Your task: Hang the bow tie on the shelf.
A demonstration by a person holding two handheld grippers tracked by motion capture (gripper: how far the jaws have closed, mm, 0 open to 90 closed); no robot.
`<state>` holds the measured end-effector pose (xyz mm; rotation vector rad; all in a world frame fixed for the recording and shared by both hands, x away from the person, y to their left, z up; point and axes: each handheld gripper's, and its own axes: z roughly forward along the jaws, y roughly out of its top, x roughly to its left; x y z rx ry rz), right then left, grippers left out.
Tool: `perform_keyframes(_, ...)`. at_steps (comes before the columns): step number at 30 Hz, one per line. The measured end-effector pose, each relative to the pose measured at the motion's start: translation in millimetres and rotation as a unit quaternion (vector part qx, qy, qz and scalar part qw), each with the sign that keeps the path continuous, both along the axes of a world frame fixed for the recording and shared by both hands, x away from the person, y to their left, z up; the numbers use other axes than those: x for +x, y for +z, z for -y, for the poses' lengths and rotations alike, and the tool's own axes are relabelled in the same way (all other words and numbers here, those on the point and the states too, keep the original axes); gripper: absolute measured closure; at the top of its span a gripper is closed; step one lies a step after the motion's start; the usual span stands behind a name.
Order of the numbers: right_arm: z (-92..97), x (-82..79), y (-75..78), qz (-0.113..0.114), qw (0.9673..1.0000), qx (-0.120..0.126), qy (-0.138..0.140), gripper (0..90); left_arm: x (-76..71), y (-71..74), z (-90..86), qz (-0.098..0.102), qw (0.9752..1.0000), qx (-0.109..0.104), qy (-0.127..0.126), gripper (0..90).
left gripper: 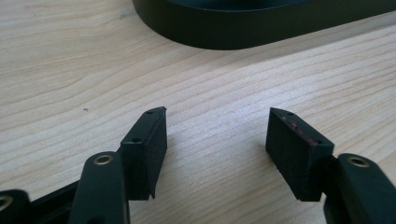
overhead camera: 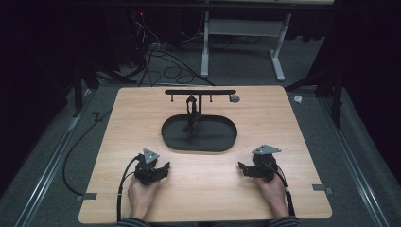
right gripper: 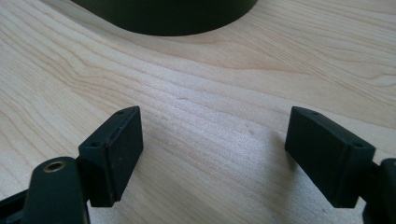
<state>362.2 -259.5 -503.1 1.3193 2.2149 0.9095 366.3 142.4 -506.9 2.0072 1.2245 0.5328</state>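
A black oval tray (overhead camera: 224, 142) lies in the middle of the wooden table (overhead camera: 118, 142). From it rises a black T-shaped stand (overhead camera: 200, 92) with small pegs under its bar. A dark object (overhead camera: 191, 111) hangs from the bar, too small to identify. My left gripper (overhead camera: 165, 169) rests low over the table near the tray's front left, open and empty. My right gripper (overhead camera: 241, 167) sits at the tray's front right, also open and empty. In the left gripper view the gripper (left gripper: 217, 114) faces the tray wall (left gripper: 243, 32). In the right gripper view the gripper (right gripper: 215, 112) faces the tray wall (right gripper: 163, 16).
A small grey round piece (overhead camera: 234, 99) sits by the right end of the stand's bar. Bare wood stretches between the two grippers. Beyond the table's far edge, cables (overhead camera: 165, 66) lie on the floor beside a white desk frame (overhead camera: 241, 42).
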Motion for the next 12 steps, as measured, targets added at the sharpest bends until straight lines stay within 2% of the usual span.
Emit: perform_keyframes(12,0.0,-0.1,0.0,-0.001,1.0000,0.000,-0.001,20.5,-0.8,-0.1,1.2,-0.002,1.0000,0.001,0.000,35.0)
